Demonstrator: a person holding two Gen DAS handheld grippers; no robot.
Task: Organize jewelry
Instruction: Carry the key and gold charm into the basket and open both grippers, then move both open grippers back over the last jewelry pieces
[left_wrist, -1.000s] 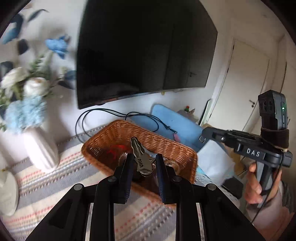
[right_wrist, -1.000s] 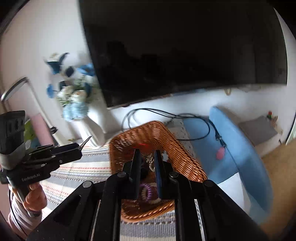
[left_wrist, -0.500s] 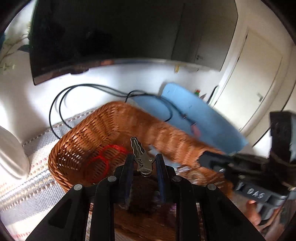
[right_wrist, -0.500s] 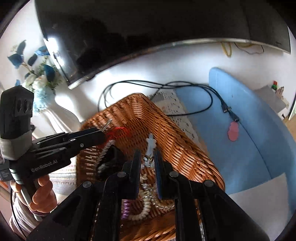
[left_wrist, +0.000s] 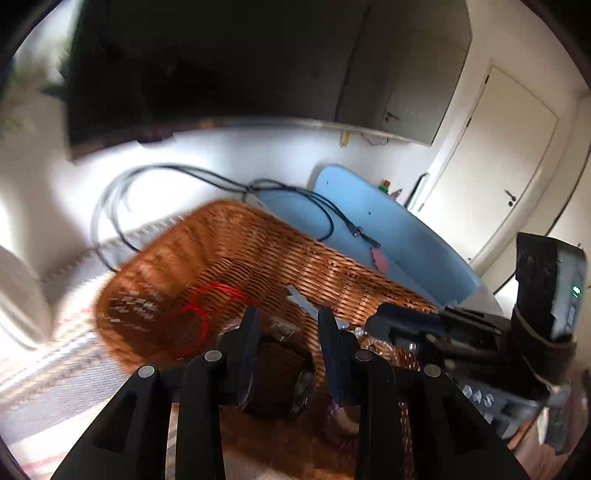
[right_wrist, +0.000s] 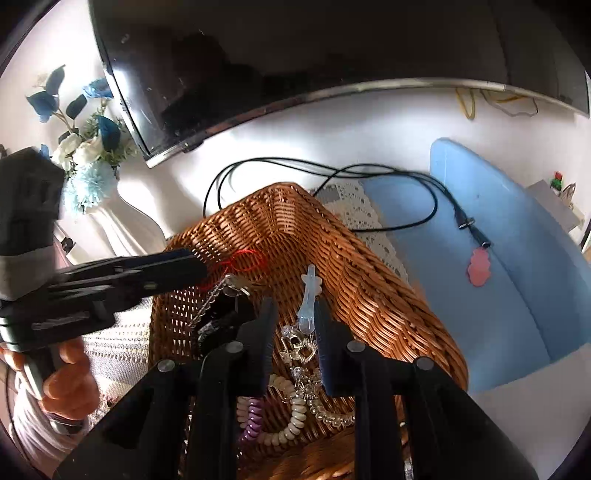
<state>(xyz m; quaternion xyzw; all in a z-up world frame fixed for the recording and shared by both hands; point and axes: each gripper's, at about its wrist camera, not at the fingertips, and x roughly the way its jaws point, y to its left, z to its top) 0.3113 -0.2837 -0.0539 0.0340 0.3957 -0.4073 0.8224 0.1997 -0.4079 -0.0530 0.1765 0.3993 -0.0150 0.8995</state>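
Hovering over the wicker basket (right_wrist: 369, 295) — both grippers pointing down into it. Left gripper (left_wrist: 288, 325): jaws just been opening, now parted, nothing pinched; key (left_wrist: 282, 329) lying loose below, between the tips. Right gripper (right_wrist: 293, 317): jaws also just been opening, pale-blue pendant (right_wrist: 308, 302) sitting between them, against the right pad. Red cord (right_wrist: 245, 260) lying at 11 o'clock of the pendant — bead strands (right_wrist: 295, 413) piling at 6.

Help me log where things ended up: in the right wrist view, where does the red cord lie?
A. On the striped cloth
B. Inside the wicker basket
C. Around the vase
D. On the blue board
B: the red cord lies against the woven inner wall of the basket, just past the tip of the left tool.
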